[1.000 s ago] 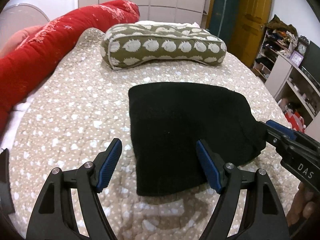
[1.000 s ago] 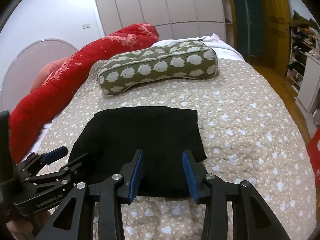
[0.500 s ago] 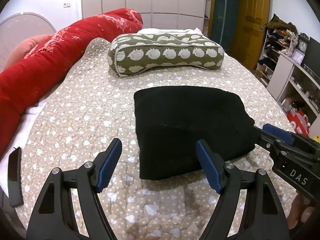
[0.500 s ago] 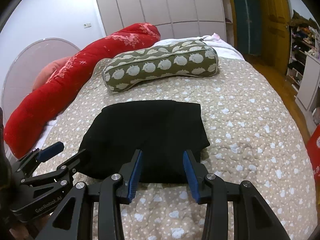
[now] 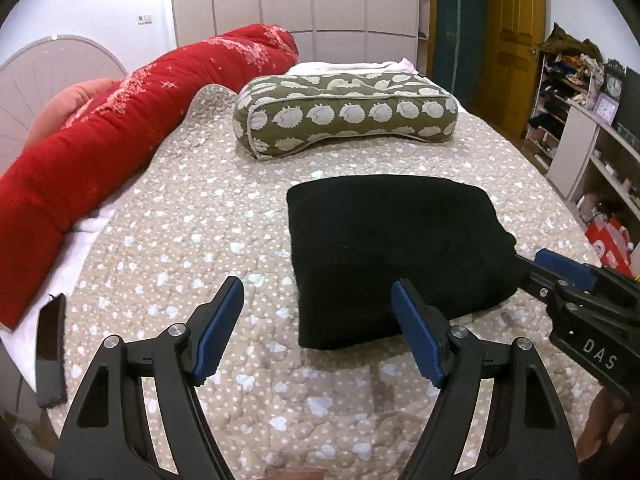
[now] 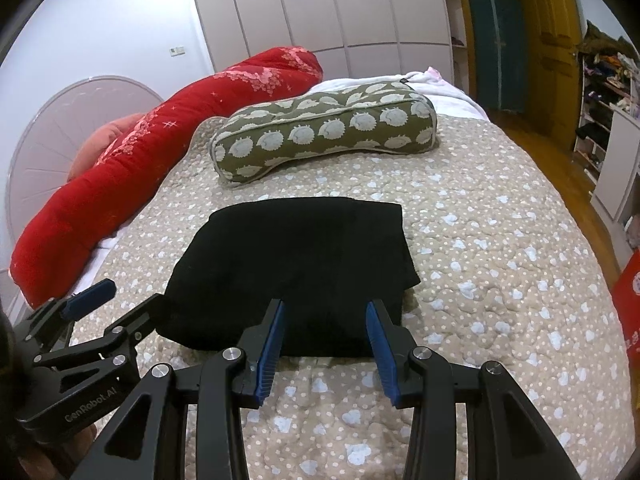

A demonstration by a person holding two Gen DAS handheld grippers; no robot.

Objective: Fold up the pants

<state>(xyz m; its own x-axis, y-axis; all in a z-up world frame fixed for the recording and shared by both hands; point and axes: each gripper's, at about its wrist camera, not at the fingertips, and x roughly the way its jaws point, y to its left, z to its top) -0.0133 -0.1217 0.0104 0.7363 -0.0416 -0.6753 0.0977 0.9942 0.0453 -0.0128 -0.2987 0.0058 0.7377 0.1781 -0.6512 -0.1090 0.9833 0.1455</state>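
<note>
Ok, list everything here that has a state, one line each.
Pants: folded into a compact stack, flat on the bedspread, held by neither gripper.
Left gripper: open, fingers empty, just short of the pants.
Right gripper: open, fingers empty, at the pants' near edge.
Pillow: lying flat beyond the pants.
Red bolster: lying along the bed's edge.
Phone: flat, screen dark.

"DAS" in white on right gripper body. "GenRobot.AI" on left gripper body.

Walls: were white, with pale wardrobe doors.
Door: was yellow wood.
Floor: was wooden.
Shelves: stood cluttered.
</note>
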